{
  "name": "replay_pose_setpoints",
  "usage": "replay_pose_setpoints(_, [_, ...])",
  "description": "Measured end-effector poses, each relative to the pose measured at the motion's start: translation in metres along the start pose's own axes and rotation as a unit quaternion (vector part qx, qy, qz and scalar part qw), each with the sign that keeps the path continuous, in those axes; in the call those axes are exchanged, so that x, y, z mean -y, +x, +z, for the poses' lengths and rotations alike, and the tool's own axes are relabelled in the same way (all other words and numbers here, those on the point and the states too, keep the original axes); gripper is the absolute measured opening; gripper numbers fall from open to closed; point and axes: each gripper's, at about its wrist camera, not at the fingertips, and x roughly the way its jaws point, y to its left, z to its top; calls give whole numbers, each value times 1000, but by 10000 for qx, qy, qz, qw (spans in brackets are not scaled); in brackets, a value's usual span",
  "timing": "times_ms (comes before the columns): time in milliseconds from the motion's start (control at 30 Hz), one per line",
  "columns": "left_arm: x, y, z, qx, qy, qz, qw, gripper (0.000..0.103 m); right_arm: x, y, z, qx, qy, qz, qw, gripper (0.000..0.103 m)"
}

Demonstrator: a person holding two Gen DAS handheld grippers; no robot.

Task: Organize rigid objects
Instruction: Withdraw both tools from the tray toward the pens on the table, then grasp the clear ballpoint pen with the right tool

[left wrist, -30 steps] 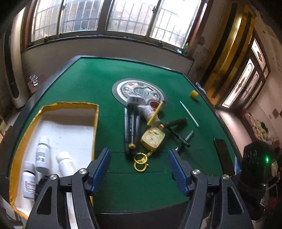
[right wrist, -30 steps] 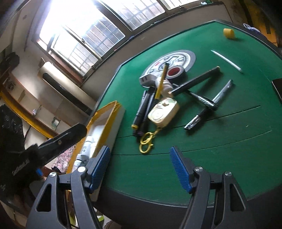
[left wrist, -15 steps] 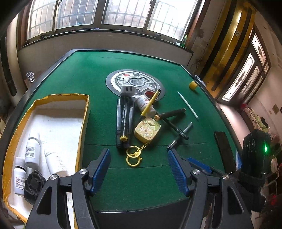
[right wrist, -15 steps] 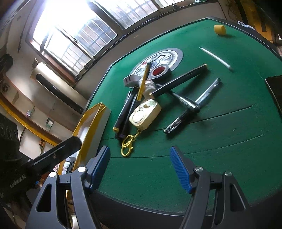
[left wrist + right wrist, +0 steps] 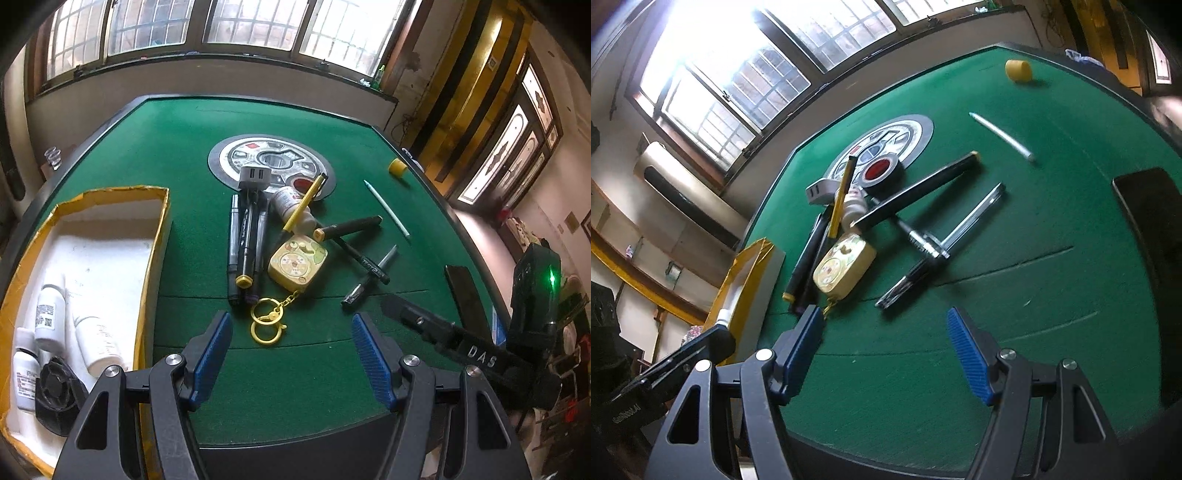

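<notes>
Left to right across the green bench [image 5: 177, 155]: a yellow-rimmed box [image 5: 155, 254] is sitting at the left edge, already holding several white bottles [image 5: 46, 312] and a black round piece [image 5: 55, 395]. At about eleven o'clock from the left gripper [image 5: 291, 357], a bundle of dark markers [image 5: 245, 243] is lying with its long axis running toward twelve o'clock, almost in line with that gripper's pointing direction. Straight ahead at twelve o'clock, a cream keychain case [image 5: 297, 264] is trailing its gold rings [image 5: 266, 321] back toward the jaws, which are standing spread and holding nothing. Beyond it a yellow pen [image 5: 304, 203] is resting across a small white bottle [image 5: 291, 205]. At one o'clock, black pens [image 5: 360, 254] are crossing one another, their axes slanting toward two o'clock. Farther right, a pale thin stick [image 5: 386, 206] and a yellow cap [image 5: 397, 168] are lying well apart from the heap. The right gripper [image 5: 884, 354] is also standing spread and empty; in its own view the case [image 5: 844, 267] is lying at eleven o'clock and the crossed pens [image 5: 923, 254] at twelve. By this judgement, the left gripper is nearer to the rings and the right to the pens.
</notes>
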Motion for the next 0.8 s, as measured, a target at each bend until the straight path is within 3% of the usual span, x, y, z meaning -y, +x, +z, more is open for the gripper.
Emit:
replay_pose_setpoints(300, [-6, 6, 3, -56, 2, -56, 10000, 70, 20, 10, 22, -19, 342, -115, 9993, 69])
replay_pose_setpoints(400, [-9, 9, 5, -72, -53, -85, 9999, 70, 29, 17, 36, -55, 560, -297, 9980, 63])
replay_pose_setpoints(567, [-10, 13, 6, -109, -49, -104, 9999, 70, 36, 29, 57, -72, 718, -729, 9947, 50])
replay_pose_setpoints(800, [-17, 11, 10, -44, -136, -163, 9998, 70, 25, 51, 64, -104, 632, -1586, 9853, 46])
